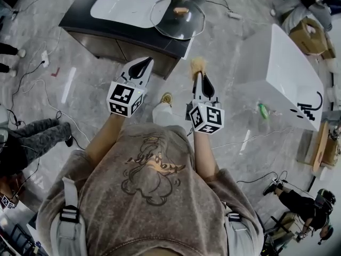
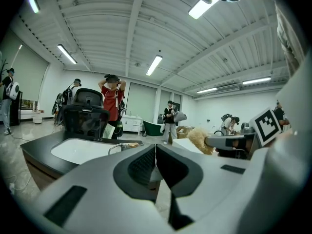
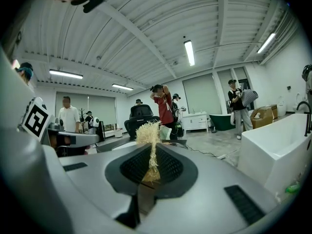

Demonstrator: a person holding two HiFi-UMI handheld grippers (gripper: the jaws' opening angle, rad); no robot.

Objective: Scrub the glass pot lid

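The glass pot lid (image 1: 177, 16) with a tan knob lies on a dark counter (image 1: 80, 20), overlapping the right end of a white sink basin (image 1: 125, 7). Both grippers hover over the floor short of the counter's front edge. My left gripper (image 1: 145, 63) is shut with nothing between its jaws (image 2: 155, 152). My right gripper (image 1: 199, 74) is shut on a tan fibrous scrubber (image 1: 198, 64), whose tuft sticks out past the jaw tips (image 3: 148, 133). In the left gripper view the lid (image 2: 123, 146) shows low on the counter, and the scrubber (image 2: 200, 139) pokes in from the right.
A white bathtub (image 1: 293, 73) stands to the right. Cables trail over the grey floor (image 1: 48, 95). A black office chair (image 2: 83, 113) sits behind the counter. Several people stand around the room. A small green thing (image 1: 262, 111) lies beside the tub.
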